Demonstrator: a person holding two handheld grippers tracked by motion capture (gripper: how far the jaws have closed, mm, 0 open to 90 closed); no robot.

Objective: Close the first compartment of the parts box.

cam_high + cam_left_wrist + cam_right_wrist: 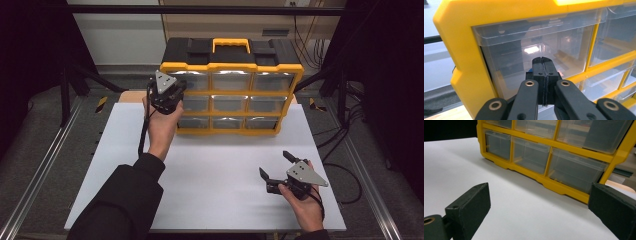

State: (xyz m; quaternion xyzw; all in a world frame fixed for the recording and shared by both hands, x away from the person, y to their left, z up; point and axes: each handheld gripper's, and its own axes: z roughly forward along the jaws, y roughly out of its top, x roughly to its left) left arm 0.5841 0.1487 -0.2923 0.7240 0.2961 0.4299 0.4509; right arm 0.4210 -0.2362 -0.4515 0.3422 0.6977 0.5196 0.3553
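Observation:
A yellow-framed organiser cabinet (231, 66) with a black top, a yellow handle and nine clear drawers stands at the back of the white board. My left gripper (176, 93) is raised against the cabinet's left column. In the left gripper view its jaws (543, 63) are pressed together right in front of the top-left drawer (506, 52), with nothing visible between them. My right gripper (275, 164) rests low at the front right, well away from the cabinet. It (539, 202) is open wide and empty, facing the bottom drawer row (531, 155).
The white board (215, 170) covers the table, with a broad bare area between the cabinet and the front edge. Metal rails and dark frame posts flank the table. Cables lie on the floor at the right.

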